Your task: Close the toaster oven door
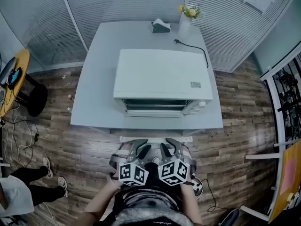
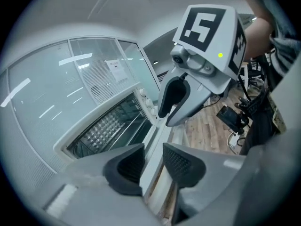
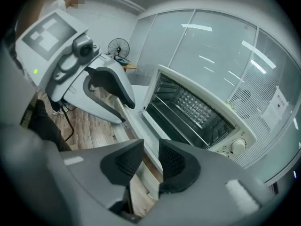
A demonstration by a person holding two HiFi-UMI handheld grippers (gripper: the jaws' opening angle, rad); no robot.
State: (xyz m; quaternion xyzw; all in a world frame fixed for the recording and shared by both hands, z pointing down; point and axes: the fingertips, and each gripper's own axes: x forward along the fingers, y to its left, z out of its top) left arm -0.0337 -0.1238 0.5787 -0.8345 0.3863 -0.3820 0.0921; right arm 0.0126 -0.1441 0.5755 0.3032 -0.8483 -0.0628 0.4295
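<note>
A white toaster oven (image 1: 162, 79) stands on a light grey table (image 1: 94, 102). Its door is dropped open toward me, with the white handle bar (image 1: 155, 139) past the table's front edge. The cavity and rack (image 2: 106, 128) (image 3: 188, 107) are exposed. My left gripper (image 1: 139, 147) (image 2: 153, 161) and right gripper (image 1: 168, 147) (image 3: 150, 161) hover side by side just short of the handle. Both are open with a narrow gap. The door's front edge shows beyond each gap, and no pad presses on it. Each gripper view shows the other gripper: the right (image 2: 175, 100), the left (image 3: 110, 91).
A vase of flowers (image 1: 186, 20), a small dark box (image 1: 161, 26) and the oven's black cord (image 1: 195, 48) lie behind the oven. Glass walls with blinds ring the table. A round yellow table (image 1: 14, 79) and a person's feet (image 1: 47, 168) are at left.
</note>
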